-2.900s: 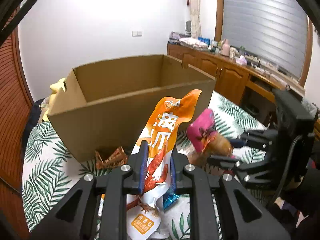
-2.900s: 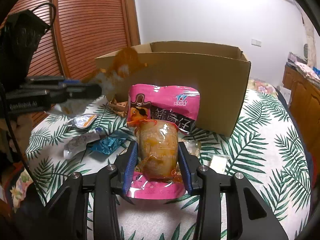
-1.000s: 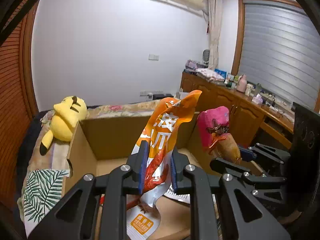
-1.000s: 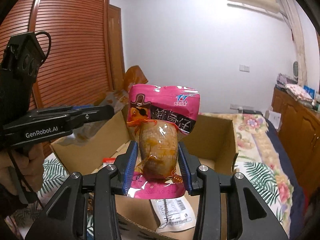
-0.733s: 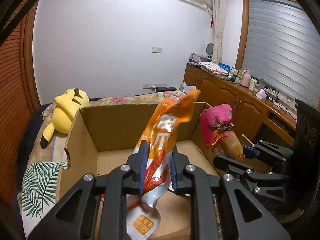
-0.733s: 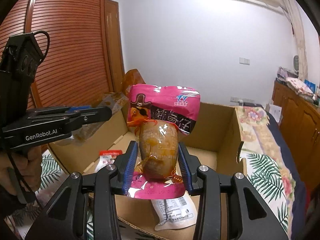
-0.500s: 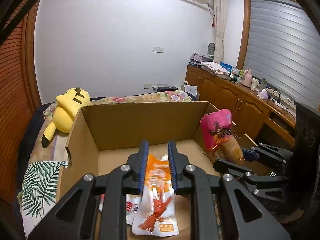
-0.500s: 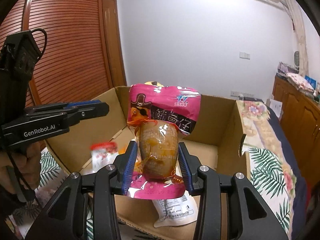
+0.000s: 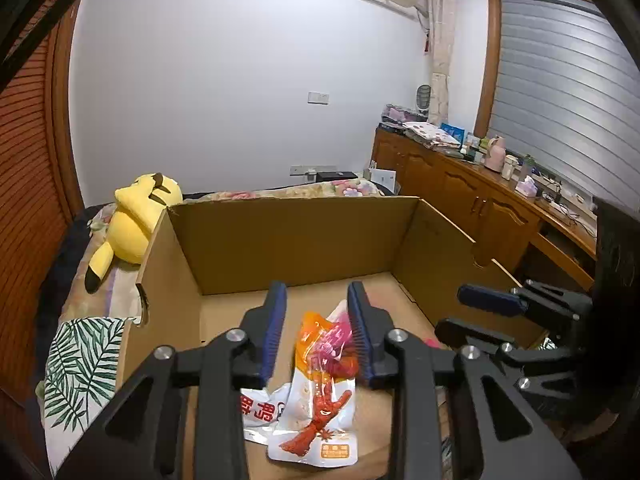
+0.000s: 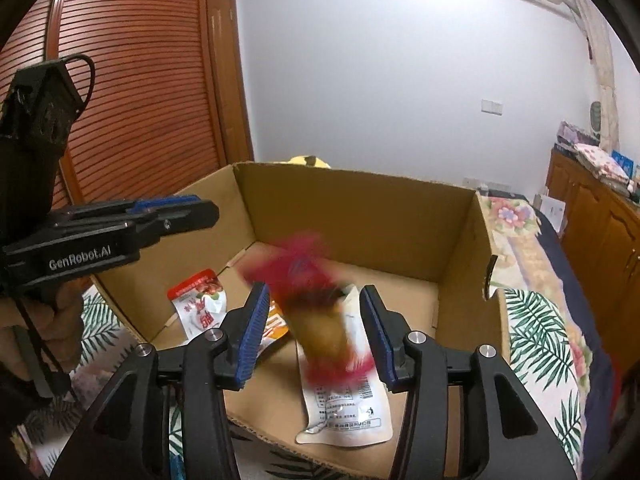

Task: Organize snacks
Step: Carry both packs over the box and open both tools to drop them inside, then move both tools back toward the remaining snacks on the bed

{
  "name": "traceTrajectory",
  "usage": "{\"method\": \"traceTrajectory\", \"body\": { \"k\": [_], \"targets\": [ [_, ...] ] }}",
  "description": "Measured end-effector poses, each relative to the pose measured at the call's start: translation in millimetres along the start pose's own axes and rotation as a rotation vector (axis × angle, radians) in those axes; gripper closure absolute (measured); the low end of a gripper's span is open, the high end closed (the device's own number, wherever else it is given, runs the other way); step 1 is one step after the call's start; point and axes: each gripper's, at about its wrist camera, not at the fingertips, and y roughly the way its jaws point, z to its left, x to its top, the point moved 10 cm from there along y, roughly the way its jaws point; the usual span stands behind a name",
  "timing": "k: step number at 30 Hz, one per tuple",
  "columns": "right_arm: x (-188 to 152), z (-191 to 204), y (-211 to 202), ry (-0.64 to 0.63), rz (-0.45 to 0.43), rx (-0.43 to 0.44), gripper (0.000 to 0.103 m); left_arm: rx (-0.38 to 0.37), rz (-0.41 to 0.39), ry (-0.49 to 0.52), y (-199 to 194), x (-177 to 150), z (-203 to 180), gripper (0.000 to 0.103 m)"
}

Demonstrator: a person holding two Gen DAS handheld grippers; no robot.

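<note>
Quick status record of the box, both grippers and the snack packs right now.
box: open cardboard box
left gripper: jaws opening, nothing between the pads
orange pack: lying on the box floor
right gripper: jaws opening, pads clear of the pack
pink pack: blurred, between the right jaws, over the box
white pack: on the floor, under the pink one

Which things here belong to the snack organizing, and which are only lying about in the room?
Part of the job:
- brown cardboard box
- orange foil snack packet
- pink snack packet, blurred, dropping
- white pouch
- red-and-white packet
- left gripper, right gripper, both opening, nothing gripped

Lying about:
- yellow plush toy
- pink flask
</note>
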Motion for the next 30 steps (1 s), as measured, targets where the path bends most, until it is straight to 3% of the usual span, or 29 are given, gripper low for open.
{"method": "traceTrajectory", "body": {
  "k": [4, 12, 15, 19, 30],
  "targets": [
    [5.1, 4.0, -17.3, -0.016, -0.016, -0.01, 0.055, -0.002, -0.017, 0.011, -13.8, 1.8, -3.6, 0.059],
    [19.9, 18.5, -72.5, -0.021, -0.068, -0.009, 0.055, 0.007, -0.039, 0.033, -55.1, 5.0, -9.2, 0.052],
    [21.3, 26.3, -92.0, -0.03, -0.082, -0.014, 0.055, 0.022, -0.049, 0.038, -75.0, 2.8, -9.3, 0.041],
    [12.4, 34.0, -114.4, -0.02, -0.083, -0.016, 0.055, 0.055, -0.082, 0.039, -100.0, -6.7, -5.5, 0.01],
    [-47.6, 44.6, -125.1, 0.015, 0.002, -0.017, 0.048, 0.069, 0.026, 0.025, -124.1, -91.6, 13.6, 0.01]
  ]
}}
